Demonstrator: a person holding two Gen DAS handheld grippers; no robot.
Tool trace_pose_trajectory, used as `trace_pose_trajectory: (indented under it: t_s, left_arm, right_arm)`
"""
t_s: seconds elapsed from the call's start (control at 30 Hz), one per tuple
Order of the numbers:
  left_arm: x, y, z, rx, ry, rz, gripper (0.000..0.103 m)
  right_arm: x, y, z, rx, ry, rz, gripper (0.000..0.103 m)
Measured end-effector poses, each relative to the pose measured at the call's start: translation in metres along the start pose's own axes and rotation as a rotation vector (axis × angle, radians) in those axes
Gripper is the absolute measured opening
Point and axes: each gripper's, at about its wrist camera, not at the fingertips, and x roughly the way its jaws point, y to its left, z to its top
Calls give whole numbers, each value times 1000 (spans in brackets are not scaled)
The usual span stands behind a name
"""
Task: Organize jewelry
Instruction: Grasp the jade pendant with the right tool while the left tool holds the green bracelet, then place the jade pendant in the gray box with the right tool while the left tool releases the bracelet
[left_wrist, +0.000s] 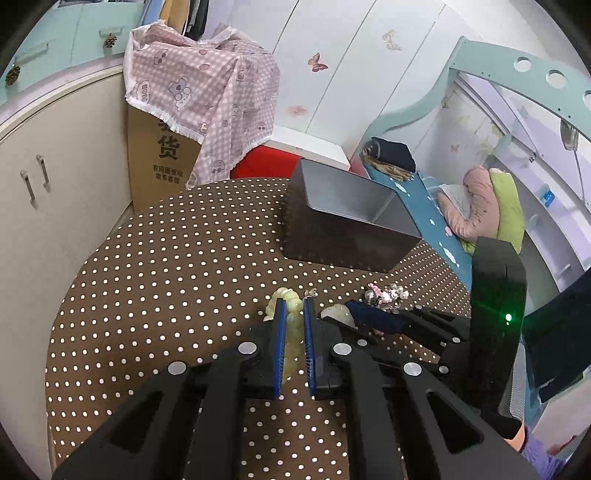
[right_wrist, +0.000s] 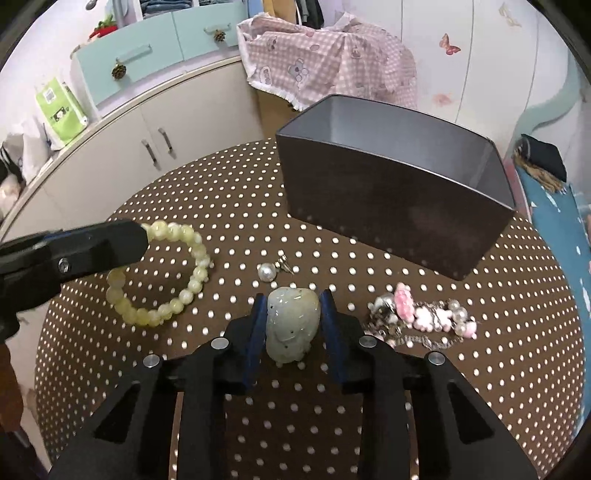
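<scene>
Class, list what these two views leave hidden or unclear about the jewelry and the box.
- Box floor: both views, hidden by its own front wall.
- Bead bracelet: right wrist view, the left tool covers part of the ring.
- Jade pendant: whether the right tool touches it is unclear.
- Charm cluster: separate pieces too tangled to count.

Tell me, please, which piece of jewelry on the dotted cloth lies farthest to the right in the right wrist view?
The pink charm bracelet, a tangle of pink flowers, pearls and silver links. It lies right of the jade pendant; the yellow-green bead bracelet and pearl earring lie further left.
</scene>
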Motion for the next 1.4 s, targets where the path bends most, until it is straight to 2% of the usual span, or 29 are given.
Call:
trace_pose_trajectory:
  t_s: [0.3, 0.57, 0.77, 0.97, 1.27, 1.4]
  left_arm:
    - [-4, -11, -2, 15, -1, -6, 8]
    - [-4, -16, -7, 17, 11, -4, 8]
    - [-6, -24, 0, 35, 4, -14, 8]
    - [-12, -45, 25, 90, -27, -32, 8]
    - [-14, -84, 89, 181, -85, -51, 8]
    - [-4, -91, 114, 177, -81, -104, 8]
  right_arm:
    - [-9, -1, -11, -3, 18, 13, 30]
    - [-10, 7, -19, -36, -15, -29, 30]
    - [-21, -3, -17, 6, -39, 9, 29]
    - [-61, -18, 4, 29, -121, 41, 29]
    - [-102, -55, 52, 72, -227, 45, 29]
    - [-106, -74, 73, 103, -250, 47, 30]
